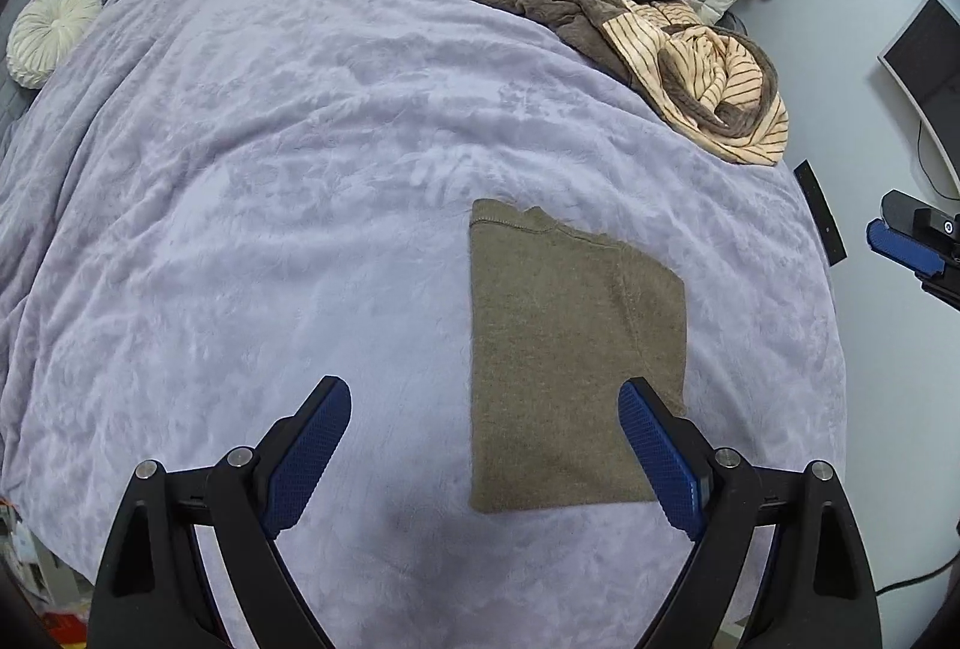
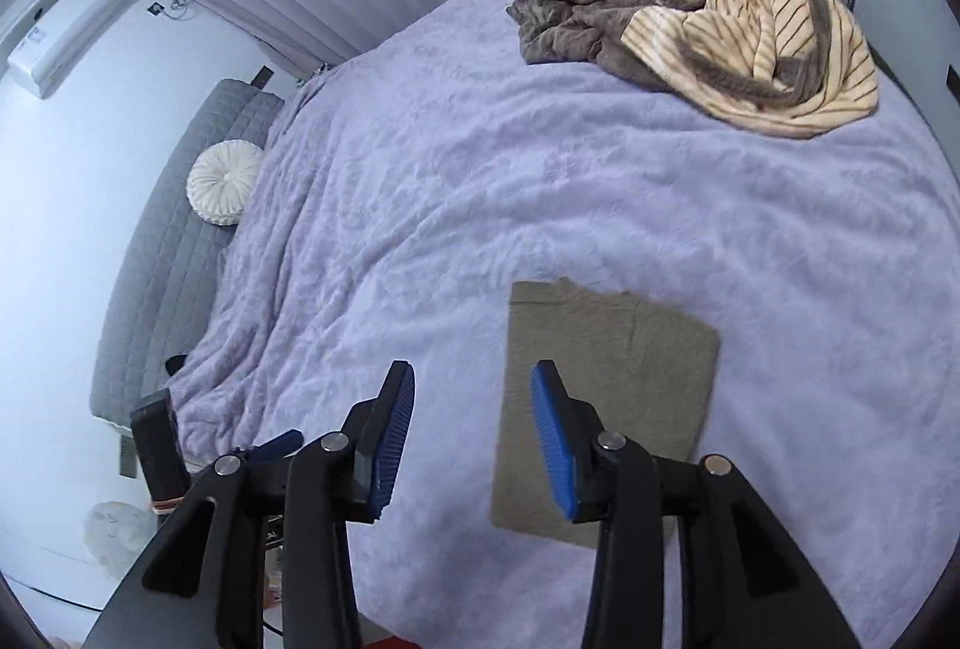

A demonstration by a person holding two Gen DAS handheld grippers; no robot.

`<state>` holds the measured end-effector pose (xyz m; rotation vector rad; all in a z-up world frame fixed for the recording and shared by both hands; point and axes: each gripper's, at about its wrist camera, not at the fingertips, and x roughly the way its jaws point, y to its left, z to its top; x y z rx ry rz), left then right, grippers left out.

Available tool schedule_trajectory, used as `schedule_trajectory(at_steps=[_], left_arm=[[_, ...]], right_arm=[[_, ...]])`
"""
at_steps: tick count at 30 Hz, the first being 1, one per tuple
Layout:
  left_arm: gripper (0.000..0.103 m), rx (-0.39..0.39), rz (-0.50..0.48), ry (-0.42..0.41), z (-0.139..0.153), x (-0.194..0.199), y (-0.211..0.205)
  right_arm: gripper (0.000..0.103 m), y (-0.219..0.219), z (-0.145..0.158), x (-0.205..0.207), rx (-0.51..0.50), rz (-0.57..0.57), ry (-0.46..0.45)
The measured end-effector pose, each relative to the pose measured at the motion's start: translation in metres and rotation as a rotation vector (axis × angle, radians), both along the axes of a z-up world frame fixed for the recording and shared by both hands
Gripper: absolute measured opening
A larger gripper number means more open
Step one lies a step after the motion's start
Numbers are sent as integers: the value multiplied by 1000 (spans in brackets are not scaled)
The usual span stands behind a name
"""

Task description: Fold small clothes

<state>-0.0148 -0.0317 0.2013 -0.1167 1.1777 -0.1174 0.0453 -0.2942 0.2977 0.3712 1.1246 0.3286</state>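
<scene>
Left wrist view: left gripper [image 1: 485,403] spread wide, holding nothing, hovering above the fuzzy lavender bed blanket [image 1: 270,181]. Just beyond the fingertips, a flat olive-brown knit garment [image 1: 570,349] folded into a neat rectangle, near the bed's right side. Farther back, a rumpled heap of striped cream and grey-brown clothes [image 1: 660,42] still waiting, well apart. Right wrist view: right gripper [image 2: 474,397] partly apart, nothing between the blue pads, raised over the same folded piece [image 2: 636,361]. Looks like one item done and released; pile [image 2: 720,30] at the far corner untouched, so most of the folding probably left.
</scene>
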Motion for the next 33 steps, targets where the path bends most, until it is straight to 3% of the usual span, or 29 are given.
schedule_trajectory(at_steps=[3, 7, 16, 20, 26, 31, 33], left_arm=[[91, 12, -8, 42, -28, 16, -7], [91, 29, -19, 107, -71, 33, -18], [91, 104, -39, 184, -162, 76, -30], [91, 97, -42, 195, -187, 86, -30], [91, 58, -30, 192, -206, 94, -27], [92, 48, -90, 158, -207, 96, -27], [96, 40, -92, 158, -210, 94, -25]], right_arm=[[51, -23, -28, 9, -41, -27, 58], [51, -51, -88, 12, -76, -66, 162], [56, -100, -205, 7, -25, -143, 295], [61, -108, -240, 4, 19, -145, 319], [61, -113, -277, -7, 89, -192, 279], [69, -115, -288, -10, 167, -185, 261], [69, -115, -289, -9, 176, -174, 256]])
